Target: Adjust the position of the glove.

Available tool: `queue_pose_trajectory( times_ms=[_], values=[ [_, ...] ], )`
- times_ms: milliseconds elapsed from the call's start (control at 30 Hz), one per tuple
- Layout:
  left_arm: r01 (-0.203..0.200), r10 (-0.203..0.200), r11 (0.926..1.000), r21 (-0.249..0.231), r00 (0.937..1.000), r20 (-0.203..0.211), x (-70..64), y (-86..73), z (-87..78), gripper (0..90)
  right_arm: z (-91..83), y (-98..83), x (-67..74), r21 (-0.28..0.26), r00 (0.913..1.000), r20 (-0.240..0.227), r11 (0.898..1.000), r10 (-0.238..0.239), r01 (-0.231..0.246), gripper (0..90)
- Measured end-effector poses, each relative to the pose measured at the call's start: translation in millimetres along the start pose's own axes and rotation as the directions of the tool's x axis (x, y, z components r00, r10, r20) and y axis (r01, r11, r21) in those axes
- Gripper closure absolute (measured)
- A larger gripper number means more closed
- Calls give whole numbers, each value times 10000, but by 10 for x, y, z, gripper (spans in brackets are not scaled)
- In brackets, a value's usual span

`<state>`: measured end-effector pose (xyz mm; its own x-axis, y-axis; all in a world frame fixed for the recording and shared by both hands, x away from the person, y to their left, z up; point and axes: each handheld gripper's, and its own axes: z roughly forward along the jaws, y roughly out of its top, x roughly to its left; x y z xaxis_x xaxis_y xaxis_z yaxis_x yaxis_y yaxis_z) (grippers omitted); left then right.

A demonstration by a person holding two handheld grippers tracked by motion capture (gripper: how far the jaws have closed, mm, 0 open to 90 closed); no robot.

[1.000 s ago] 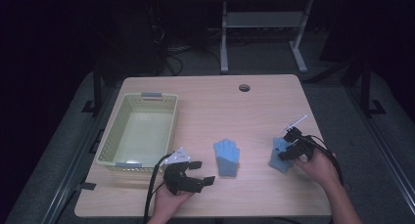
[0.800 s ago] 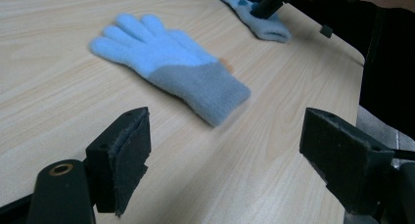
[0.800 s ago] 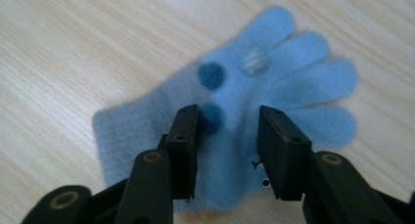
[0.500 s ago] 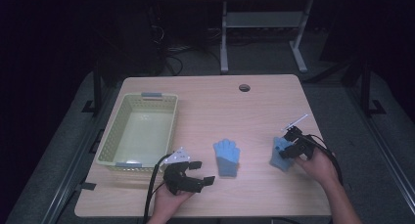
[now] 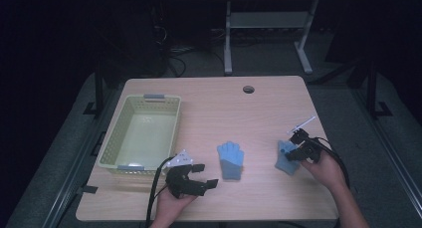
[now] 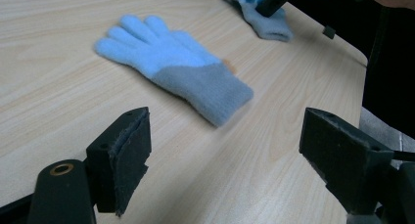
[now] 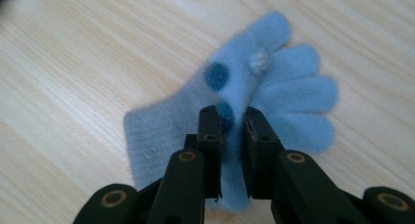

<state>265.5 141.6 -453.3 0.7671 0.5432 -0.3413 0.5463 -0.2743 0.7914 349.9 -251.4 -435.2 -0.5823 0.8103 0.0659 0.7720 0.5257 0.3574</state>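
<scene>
At the table's nine o'clock side the pale green basket [image 5: 140, 133] stands empty, with nothing in it that I can make out; just at its five o'clock corner the left gripper [image 5: 198, 180] hangs low over the wood with its jaws spread wide and nothing between them, exactly as it stood a second ago; ahead of it, toward its two o'clock, the first blue glove [image 6: 169, 65] lies flat and untouched, fingers pointing to twelve; farther right, at the table's four o'clock, the second glove [image 7: 235, 119] lies with its dark spots up, and the right gripper [image 7: 233, 136] has its jaws nearly together, pinching a fold of the knit; over the last second this hand has barely shifted, so the grip looks newly settled rather than lifting; my guess is that the gloves are bound for the basket, and this pinch is the first step.
</scene>
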Motion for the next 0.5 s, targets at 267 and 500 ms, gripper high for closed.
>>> queue_pose_trajectory(
  times_ms=[267, 500],
  values=[
    [82, -82, 10000, 7, 9999, 66, 8, -7, 2, 192, -190, 67, 80, -438, 9995, -128, 9986, -306, 300, 794],
    [164, -164, 9999, 7, 9998, 91, 17, -8, 4, 191, -307, 140, 150, -668, 9975, -127, 9954, -700, 690, 795]
  ],
)
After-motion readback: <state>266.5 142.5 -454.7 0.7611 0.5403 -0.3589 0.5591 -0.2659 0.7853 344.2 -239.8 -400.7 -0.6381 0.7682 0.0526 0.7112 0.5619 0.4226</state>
